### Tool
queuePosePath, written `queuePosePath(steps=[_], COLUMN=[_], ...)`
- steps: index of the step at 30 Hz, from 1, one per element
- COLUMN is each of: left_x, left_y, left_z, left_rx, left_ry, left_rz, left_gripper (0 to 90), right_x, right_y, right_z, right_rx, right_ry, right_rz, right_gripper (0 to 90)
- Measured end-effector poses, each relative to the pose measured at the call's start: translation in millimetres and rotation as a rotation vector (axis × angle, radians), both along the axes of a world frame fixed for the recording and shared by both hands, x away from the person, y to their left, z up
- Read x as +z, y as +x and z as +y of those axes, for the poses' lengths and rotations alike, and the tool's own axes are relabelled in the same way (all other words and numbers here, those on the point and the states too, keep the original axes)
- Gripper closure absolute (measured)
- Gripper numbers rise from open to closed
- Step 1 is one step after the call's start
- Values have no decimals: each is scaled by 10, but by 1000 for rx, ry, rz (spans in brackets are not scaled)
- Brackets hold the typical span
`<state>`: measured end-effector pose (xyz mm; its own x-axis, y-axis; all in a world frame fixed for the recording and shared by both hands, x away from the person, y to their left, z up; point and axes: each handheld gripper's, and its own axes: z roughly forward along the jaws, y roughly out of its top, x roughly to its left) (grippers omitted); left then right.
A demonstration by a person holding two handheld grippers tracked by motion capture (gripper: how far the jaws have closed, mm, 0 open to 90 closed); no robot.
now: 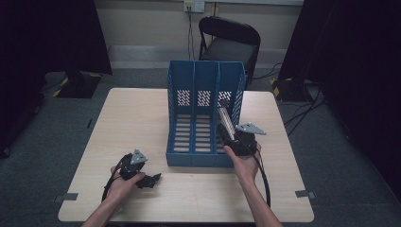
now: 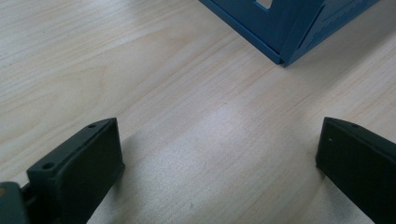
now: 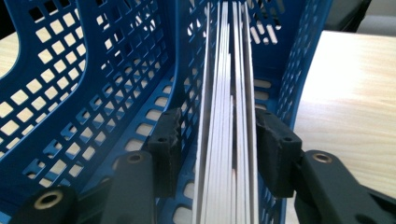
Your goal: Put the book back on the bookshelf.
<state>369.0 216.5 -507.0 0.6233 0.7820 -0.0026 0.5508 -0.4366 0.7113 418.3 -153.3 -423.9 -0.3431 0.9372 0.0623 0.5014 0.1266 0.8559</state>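
Note:
A blue three-slot file rack (image 1: 205,80) stands on the wooden table (image 1: 137,113), open side toward me. A stack of white sheets (image 1: 226,120) stands on edge, leaning, in its right-hand slot. My right gripper (image 1: 230,138) is at that slot's mouth. In the right gripper view the sheets (image 3: 229,116) rise between the two jaws of my right gripper (image 3: 217,135). The jaws stand open, with a gap beside the left pad (image 3: 170,140). My left gripper (image 1: 152,180) rests low at the front left, open and empty (image 2: 219,154), facing the rack's corner (image 2: 289,32).
A black folding chair (image 1: 229,42) stands behind the table's far edge. Dark stands and cables (image 1: 302,90) sit on the grey floor at either side. Bare tabletop (image 2: 163,70) lies left of the rack and along the front edge.

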Motion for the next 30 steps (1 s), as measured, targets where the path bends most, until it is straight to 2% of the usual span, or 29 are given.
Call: queuePosePath(steps=[6, 10, 13, 17, 18, 19, 30], left_x=[-1, -2, -1, -1, -1, -2, 1], left_y=[-1, 0, 0, 0, 1, 0, 3], left_z=[-1, -1, -1, -1, -2, -3, -3], left_rx=[3, 2, 2, -2, 0, 0, -3], left_ry=[-3, -3, -2, -1, -2, -3, 1], left_rz=[0, -1, -1, 0, -2, 0, -2], left_gripper=[0, 0, 0, 1, 0, 0, 0], right_x=[-37, -62, -98, -113, -108, -102, -115], right_y=[71, 95, 122, 115, 118, 122, 96], right_z=[-2, 45, 60, 88, 102, 111, 177], right_rx=[-12, -33, -43, -64, -73, -80, -147], right_ry=[17, -26, -18, -24, -45, -68, -70], right_rz=[11, 14, 27, 14, 9, 4, -17], right_gripper=[627, 658, 663, 742, 759, 760, 765])
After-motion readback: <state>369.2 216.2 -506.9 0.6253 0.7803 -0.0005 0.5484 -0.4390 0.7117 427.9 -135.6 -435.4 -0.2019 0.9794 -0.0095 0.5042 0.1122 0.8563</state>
